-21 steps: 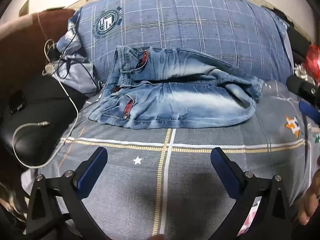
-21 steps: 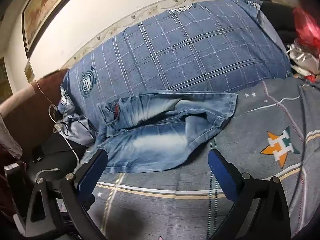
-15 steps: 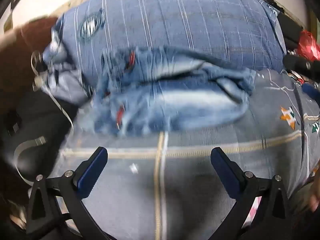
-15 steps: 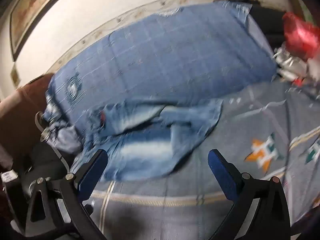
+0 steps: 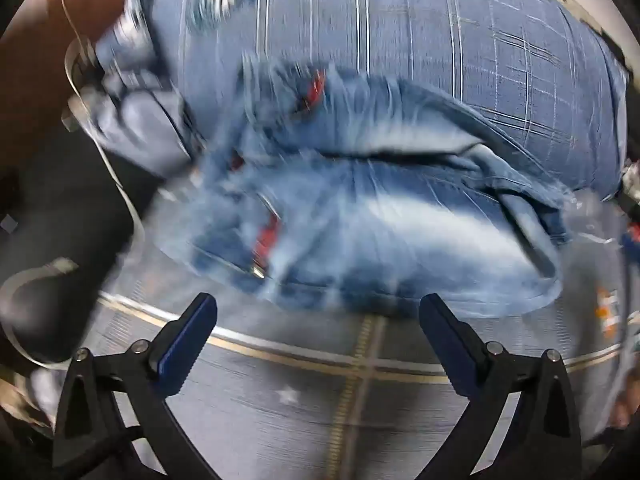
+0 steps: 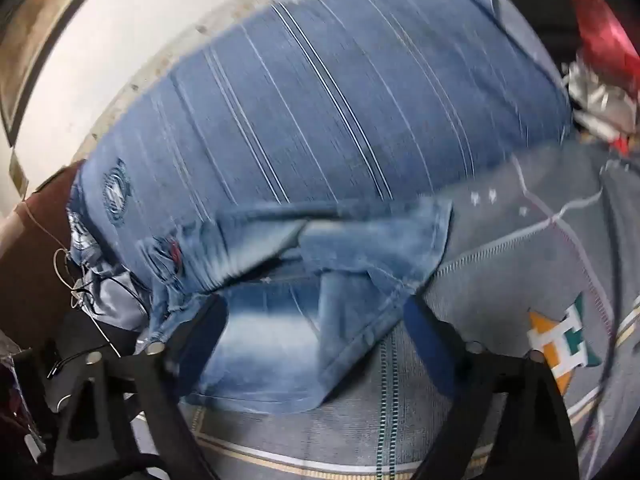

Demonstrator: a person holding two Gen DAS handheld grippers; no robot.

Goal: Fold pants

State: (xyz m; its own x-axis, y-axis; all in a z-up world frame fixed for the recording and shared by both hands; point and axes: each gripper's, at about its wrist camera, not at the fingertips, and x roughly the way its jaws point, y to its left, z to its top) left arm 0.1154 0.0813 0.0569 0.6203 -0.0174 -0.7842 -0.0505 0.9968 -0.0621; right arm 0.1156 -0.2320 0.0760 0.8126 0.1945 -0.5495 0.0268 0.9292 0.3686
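Already half-folded, jeans (image 5: 372, 216) lie on bed (image 5: 280, 400) against plaid pillow (image 6: 320, 112). Left claw (image 5: 316, 332), right claw (image 6: 316, 328): both spread wide, empty. Best pinch both layers at the hem.

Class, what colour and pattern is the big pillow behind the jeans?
Blue with thin pale check lines: the pillow, clearest in the right wrist view.
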